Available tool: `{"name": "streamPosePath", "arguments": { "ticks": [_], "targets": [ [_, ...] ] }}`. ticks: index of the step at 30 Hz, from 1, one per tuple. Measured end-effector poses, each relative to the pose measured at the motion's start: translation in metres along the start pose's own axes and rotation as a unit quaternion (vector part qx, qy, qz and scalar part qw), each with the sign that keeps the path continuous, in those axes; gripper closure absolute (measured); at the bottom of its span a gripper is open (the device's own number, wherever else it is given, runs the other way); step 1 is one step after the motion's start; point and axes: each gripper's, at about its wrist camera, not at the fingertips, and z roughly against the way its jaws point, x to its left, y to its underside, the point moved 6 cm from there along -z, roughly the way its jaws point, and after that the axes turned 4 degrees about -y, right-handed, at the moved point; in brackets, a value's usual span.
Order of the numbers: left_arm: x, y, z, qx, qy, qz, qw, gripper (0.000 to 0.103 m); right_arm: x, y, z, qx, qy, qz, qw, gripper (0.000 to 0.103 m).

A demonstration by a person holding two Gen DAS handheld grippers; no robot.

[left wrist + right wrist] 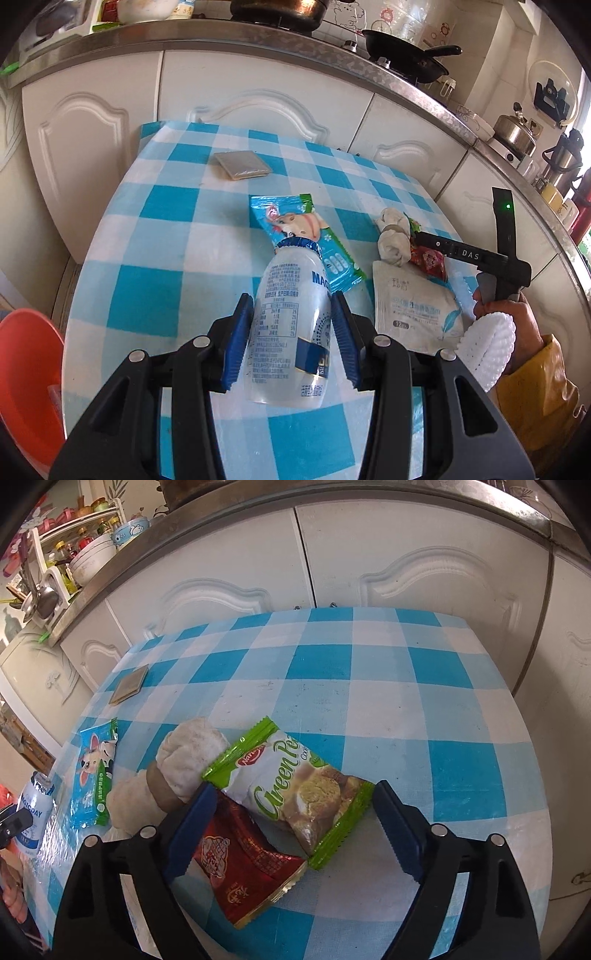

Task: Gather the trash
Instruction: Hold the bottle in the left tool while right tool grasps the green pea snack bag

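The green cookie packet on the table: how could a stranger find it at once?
Look at the blue-and-white checked tablecloth. The green cookie packet lies between the open right gripper's fingers, partly over a red wrapper. Only it has bright green edges and the words "Green Pea".

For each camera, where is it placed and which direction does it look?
Left wrist: on the left tool, looking down over the table; pads clamp a bottle; the right hand shows.
Right wrist: on the right tool, looking down at a green packet and red packet between open pads.
Shared: blue packet, cloth roll, bottle.
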Motion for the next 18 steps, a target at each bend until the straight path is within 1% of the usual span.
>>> {"name": "streamPosePath", "arguments": {
  "ticks": [1, 2, 3, 4, 5, 7, 11, 13, 14, 15, 16, 17, 18],
  "targets": [
    [0.003, 0.003, 0.003, 0.000, -0.002, 0.001, 1.0000, 0.058, 0.001, 0.000, 0.001, -0.002, -0.001, -0.001, 1.000, 0.027],
    [0.007, 0.005, 0.006, 0.000, -0.006, 0.003, 1.0000, 0.058, 0.003, 0.000, 0.002, -0.003, -0.003, 0.001, 1.000, 0.034],
    [0.009, 0.007, 0.008, 0.000, -0.008, 0.005, 1.0000, 0.058, 0.007, 0.000, 0.003, -0.006, -0.018, 0.000, 1.000, 0.052],
    [0.013, 0.009, 0.011, 0.000, -0.008, 0.009, 0.9999, 0.058, 0.009, 0.000, 0.004, -0.006, -0.028, -0.005, 1.000, 0.058],
    [0.016, 0.011, 0.014, 0.001, -0.008, 0.011, 0.9999, 0.058, 0.011, -0.001, 0.003, -0.005, -0.024, -0.004, 1.000, 0.061],
    [0.022, 0.015, 0.018, 0.000, -0.013, 0.013, 0.9998, 0.058, 0.014, -0.003, 0.003, -0.003, -0.015, 0.002, 1.000, 0.063],
    [0.032, 0.024, 0.030, -0.002, -0.012, 0.024, 0.9996, 0.058, 0.021, -0.003, 0.006, 0.003, -0.007, 0.009, 1.000, 0.073],
    [0.038, 0.028, 0.034, -0.002, -0.014, 0.029, 0.9995, 0.058, 0.026, -0.003, 0.007, 0.008, 0.003, 0.015, 1.000, 0.074],
    [0.040, 0.030, 0.036, -0.002, -0.013, 0.032, 0.9994, 0.058, 0.027, -0.003, 0.007, 0.010, 0.009, 0.019, 1.000, 0.070],
    [0.043, 0.031, 0.038, -0.003, -0.014, 0.034, 0.9993, 0.058, 0.029, -0.004, 0.007, 0.011, 0.015, 0.024, 1.000, 0.047],
    [0.045, 0.032, 0.039, -0.004, -0.015, 0.036, 0.9992, 0.058, 0.030, -0.006, 0.008, 0.007, 0.022, 0.031, 0.999, 0.033],
    [0.047, 0.033, 0.040, -0.005, -0.016, 0.039, 0.9991, 0.058, 0.031, -0.009, 0.008, 0.000, 0.030, 0.041, 0.999, 0.017],
    [0.049, 0.034, 0.041, -0.005, -0.017, 0.041, 0.9990, 0.058, 0.033, -0.012, 0.007, -0.002, 0.037, 0.054, 0.998, 0.016]
  ]
}}
